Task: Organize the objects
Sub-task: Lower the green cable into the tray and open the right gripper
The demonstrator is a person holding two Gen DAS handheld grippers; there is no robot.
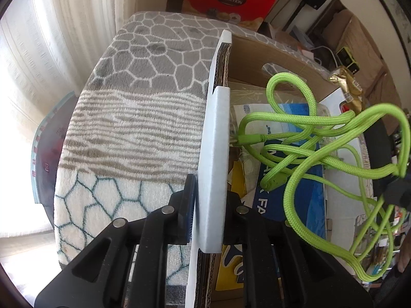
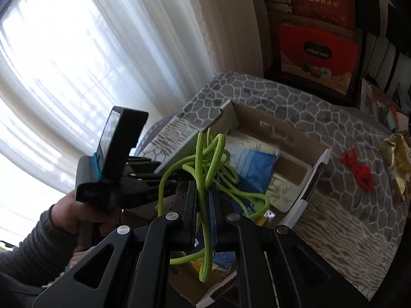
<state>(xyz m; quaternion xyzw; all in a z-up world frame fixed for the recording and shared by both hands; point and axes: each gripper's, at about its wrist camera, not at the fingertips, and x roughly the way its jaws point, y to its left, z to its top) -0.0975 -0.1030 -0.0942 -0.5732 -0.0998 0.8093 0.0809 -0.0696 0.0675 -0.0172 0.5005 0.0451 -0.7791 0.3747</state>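
An open cardboard box stands on a grey and white patterned blanket. My left gripper is shut on the box's white-faced side wall, one finger outside and one inside. A tangled lime-green cable hangs in loops over the box's contents. In the right wrist view my right gripper is shut on that green cable just above the box. The left gripper, held by a hand in a grey sleeve, clamps the box's far-left wall.
Blue packets and paper lie inside the box. A small red bundle and a gold wrapper rest on the blanket right of the box. Red gift boxes stand behind. White curtains fill the left.
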